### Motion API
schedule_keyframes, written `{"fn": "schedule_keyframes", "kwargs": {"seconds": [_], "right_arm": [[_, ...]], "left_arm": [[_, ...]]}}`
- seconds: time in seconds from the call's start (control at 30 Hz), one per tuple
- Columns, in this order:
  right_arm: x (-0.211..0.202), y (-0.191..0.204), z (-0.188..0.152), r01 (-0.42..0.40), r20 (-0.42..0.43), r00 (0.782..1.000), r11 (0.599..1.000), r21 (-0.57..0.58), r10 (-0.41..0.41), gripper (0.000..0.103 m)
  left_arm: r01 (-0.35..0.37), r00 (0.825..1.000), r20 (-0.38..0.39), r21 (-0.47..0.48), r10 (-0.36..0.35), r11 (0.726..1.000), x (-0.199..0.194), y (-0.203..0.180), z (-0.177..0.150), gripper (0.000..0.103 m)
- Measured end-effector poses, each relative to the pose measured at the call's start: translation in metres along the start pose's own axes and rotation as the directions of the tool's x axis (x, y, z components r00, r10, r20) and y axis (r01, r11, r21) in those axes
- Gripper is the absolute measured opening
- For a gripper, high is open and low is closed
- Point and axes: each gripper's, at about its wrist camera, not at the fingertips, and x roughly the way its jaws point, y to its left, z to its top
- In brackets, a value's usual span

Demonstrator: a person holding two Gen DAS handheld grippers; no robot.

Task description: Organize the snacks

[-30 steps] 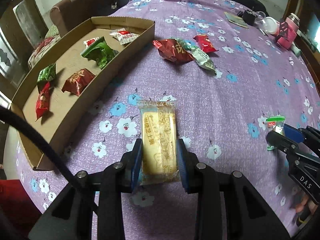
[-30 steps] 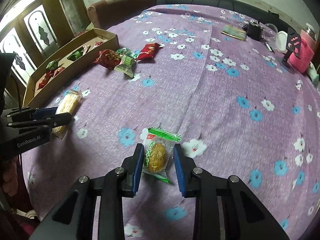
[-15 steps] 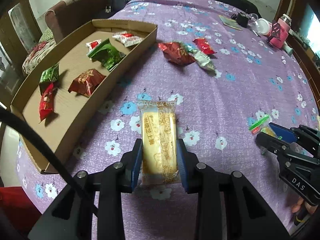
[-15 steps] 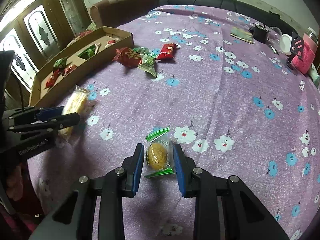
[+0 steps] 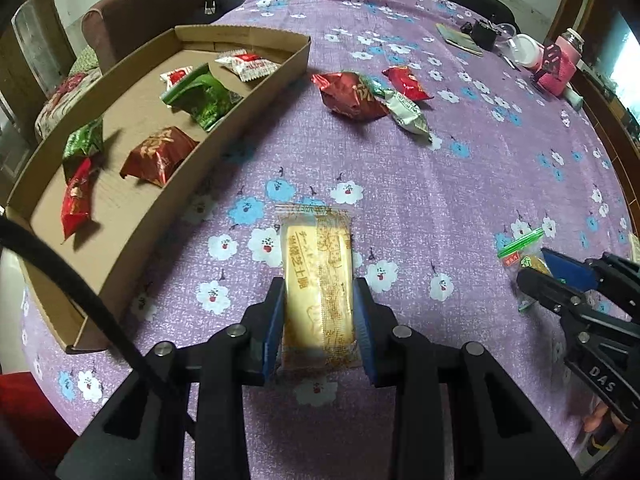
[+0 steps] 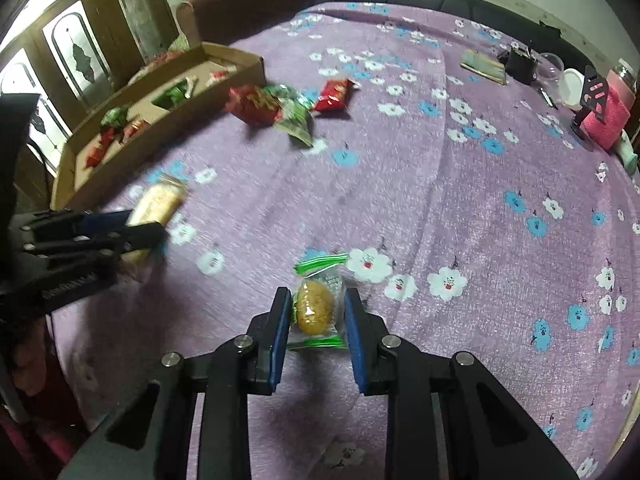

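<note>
My left gripper [image 5: 319, 300] is shut on a long yellow biscuit pack [image 5: 316, 280] and holds it above the purple flowered cloth, right of the cardboard tray [image 5: 168, 184]. The tray holds several red and green snack packs. My right gripper [image 6: 316, 308] is shut on a small clear pack with a golden cake and green edges [image 6: 316, 304], lifted off the cloth. In the left wrist view the right gripper [image 5: 560, 276] shows at the right edge with its pack [image 5: 520, 252]. Three loose packs, red [image 5: 352, 96], green-silver [image 5: 406, 110] and red [image 5: 406, 82], lie beyond the tray's far corner.
At the far right of the table stand a pink bottle [image 5: 560, 64], a black stand [image 6: 592, 100], a white lidded tub [image 6: 570, 86], a black object [image 6: 520, 64] and a notebook [image 6: 482, 66]. A brown sofa [image 5: 136, 12] sits behind the tray.
Both grippers have risen with their packs and moved toward the tray side; the right wrist view has swung, so the tray and loose packs sit more centrally. Both stay shut.
</note>
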Motion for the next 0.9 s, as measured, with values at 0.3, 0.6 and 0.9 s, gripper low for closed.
{"fn": "schedule_keyframes", "kwargs": {"seconds": [0.3, 0.6, 0.9], "right_arm": [[-0.018, 0.007, 0.005, -0.047, 0.036, 0.998, 0.999, -0.005, 0.047, 0.025], [-0.014, -0.002, 0.004, -0.013, 0.035, 0.999, 1.0, -0.006, 0.013, 0.028], [0.016, -0.008, 0.005, 0.008, -0.07, 0.997, 0.999, -0.05, -0.012, 0.051]], "left_arm": [[0.022, 0.998, 0.06, 0.024, -0.024, 0.999, -0.022, -0.002, 0.0, 0.035], [0.01, 0.998, 0.058, 0.017, -0.011, 1.0, -0.022, 0.003, -0.003, 0.035], [0.015, 1.0, 0.019, 0.008, -0.015, 1.0, -0.01, 0.003, -0.002, 0.035]]}}
